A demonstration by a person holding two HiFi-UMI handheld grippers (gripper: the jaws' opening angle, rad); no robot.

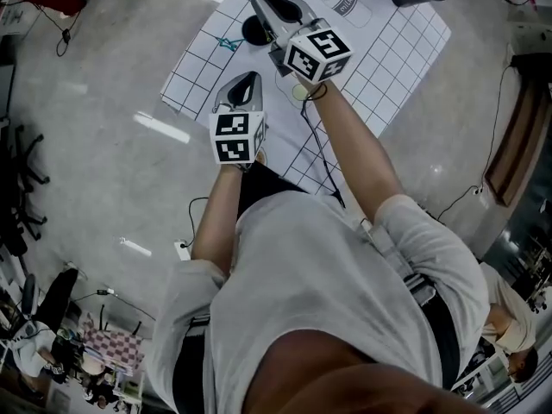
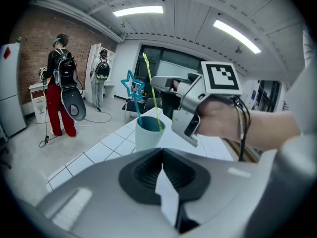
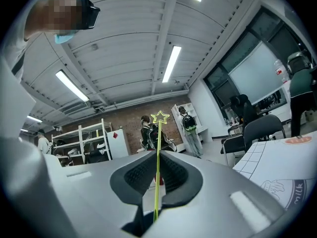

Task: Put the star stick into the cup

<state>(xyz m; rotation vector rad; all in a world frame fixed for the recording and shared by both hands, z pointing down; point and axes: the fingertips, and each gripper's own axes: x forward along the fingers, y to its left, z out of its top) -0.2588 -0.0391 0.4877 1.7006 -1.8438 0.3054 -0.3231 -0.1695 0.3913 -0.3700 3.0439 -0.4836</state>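
Right gripper [image 3: 157, 158] is pinched on the yellow star stick [image 3: 159, 133] low on its shaft, star up. The lower end appears to be at the mouth of the teal cup [image 2: 147, 137], far on the mat. Left gripper [image 2: 162, 157] is closed and empty. The stick looks light, thin and whippy, so grip the shaft, not the star.

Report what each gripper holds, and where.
Right gripper holds the yellow star stick by its thin shaft, below the star. Left gripper is shut and empty.
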